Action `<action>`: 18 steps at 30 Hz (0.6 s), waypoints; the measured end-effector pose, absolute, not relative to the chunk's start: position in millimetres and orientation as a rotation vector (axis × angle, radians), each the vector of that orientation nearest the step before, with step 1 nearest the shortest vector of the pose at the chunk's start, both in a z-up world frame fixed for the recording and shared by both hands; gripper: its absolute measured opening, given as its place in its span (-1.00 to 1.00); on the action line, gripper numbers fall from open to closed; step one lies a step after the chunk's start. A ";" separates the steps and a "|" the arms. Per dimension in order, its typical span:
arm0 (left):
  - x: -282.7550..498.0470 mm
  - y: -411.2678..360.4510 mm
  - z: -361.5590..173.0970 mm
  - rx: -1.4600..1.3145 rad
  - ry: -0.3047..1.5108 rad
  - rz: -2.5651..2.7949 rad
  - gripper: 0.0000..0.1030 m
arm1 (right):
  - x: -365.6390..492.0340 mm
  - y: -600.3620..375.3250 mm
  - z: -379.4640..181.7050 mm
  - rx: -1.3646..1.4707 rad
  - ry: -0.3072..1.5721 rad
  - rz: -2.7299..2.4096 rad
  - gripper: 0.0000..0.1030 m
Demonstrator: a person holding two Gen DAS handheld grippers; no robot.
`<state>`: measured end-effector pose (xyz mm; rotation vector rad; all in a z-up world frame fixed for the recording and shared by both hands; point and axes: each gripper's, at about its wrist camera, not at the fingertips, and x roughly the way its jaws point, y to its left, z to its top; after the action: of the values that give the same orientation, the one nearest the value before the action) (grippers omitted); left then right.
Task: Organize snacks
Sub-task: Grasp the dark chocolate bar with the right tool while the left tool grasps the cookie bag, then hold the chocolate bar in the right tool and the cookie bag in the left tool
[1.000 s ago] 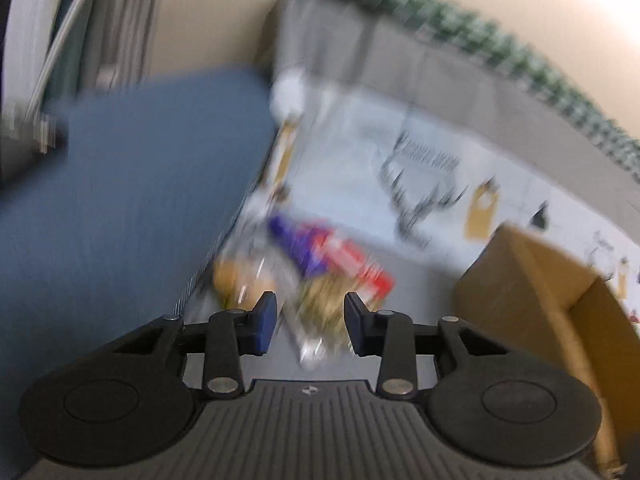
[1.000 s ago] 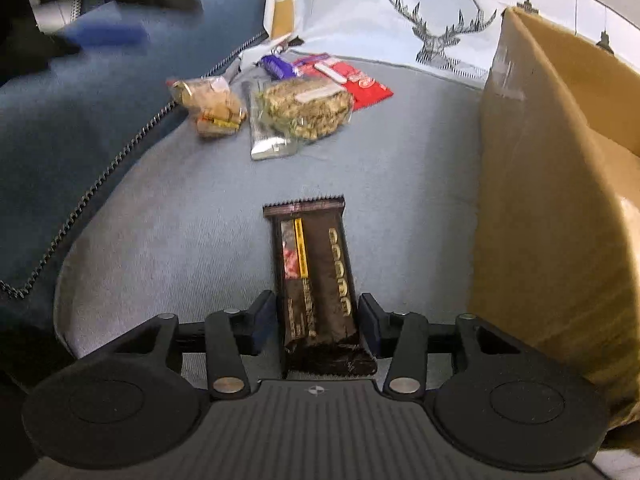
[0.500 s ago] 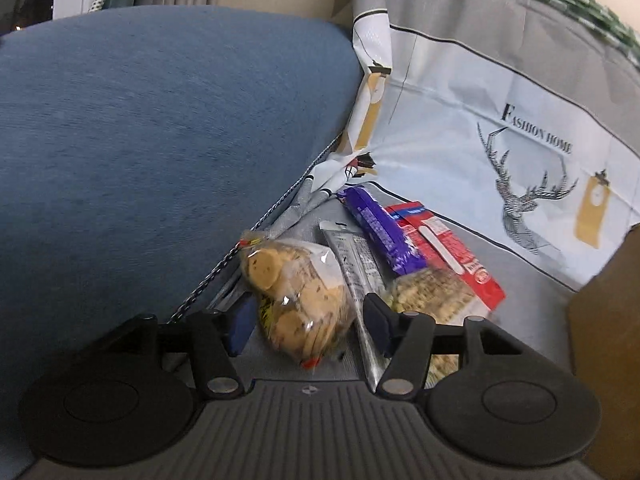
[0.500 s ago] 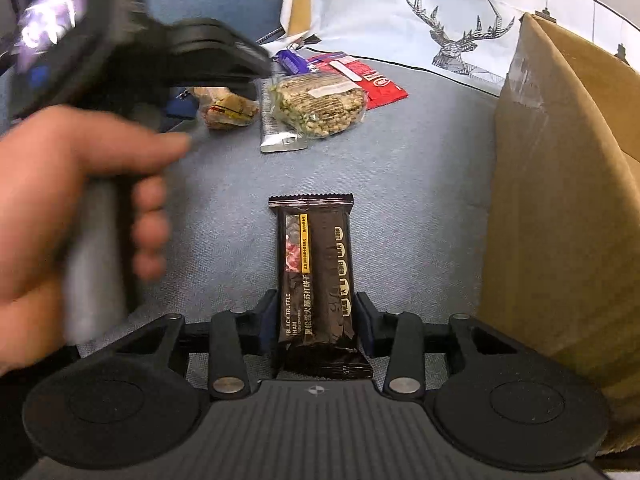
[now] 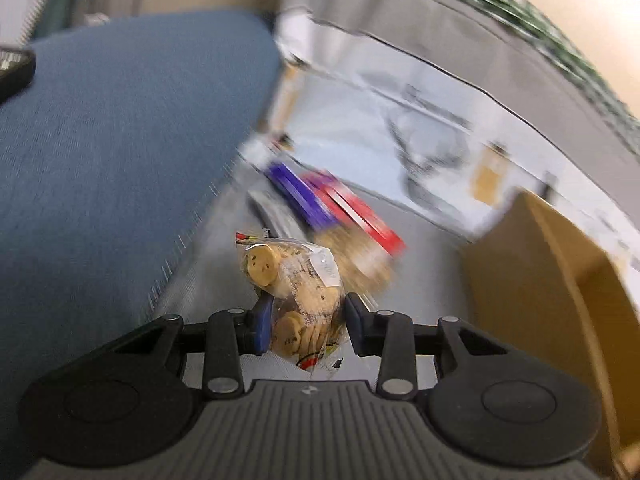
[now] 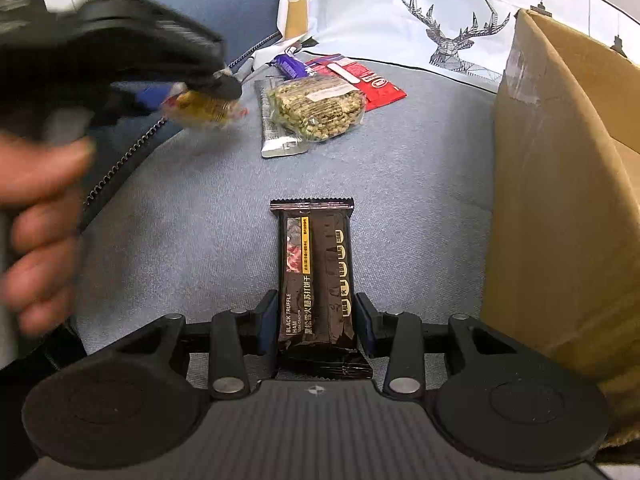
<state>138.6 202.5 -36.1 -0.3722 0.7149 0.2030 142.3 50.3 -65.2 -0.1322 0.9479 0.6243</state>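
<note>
Snacks [image 6: 316,114] beside cardboard box [image 6: 560,200]

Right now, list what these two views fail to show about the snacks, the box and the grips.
- Cardboard box inside: right wrist view, hidden by its near wall and cut by the frame edge.
- Purple bar and red packet labels: left wrist view, motion blur.
- Cookie bag in the left gripper: smeared in the right wrist view.
- Black cracker pack near end: under the right gripper body.
- Silver packet: mostly covered by the green puffed-snack bag.
</note>
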 end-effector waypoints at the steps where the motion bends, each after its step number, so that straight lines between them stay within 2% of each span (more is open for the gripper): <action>1: 131.1 200.8 -36.3 -0.381 0.745 0.149 -0.20 | 141.1 50.0 -63.9 -0.133 0.944 0.621 -0.20; 5: 111.8 183.2 -51.9 -0.304 0.913 -0.012 -0.20 | 134.6 47.1 -54.8 -0.137 0.920 0.618 -0.20; 8: 105.7 178.7 -48.5 -0.281 0.876 -0.008 -0.20 | 127.2 44.9 -49.8 -0.147 0.905 0.613 -0.20; 18: 110.1 176.5 -65.2 -0.244 0.956 -0.012 -0.16 | 111.0 35.5 -59.5 -0.163 0.958 0.589 -0.20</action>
<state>110.1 176.5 -65.2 -0.2437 0.9563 -0.0124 111.0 35.5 -59.5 -0.1626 0.9582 0.5887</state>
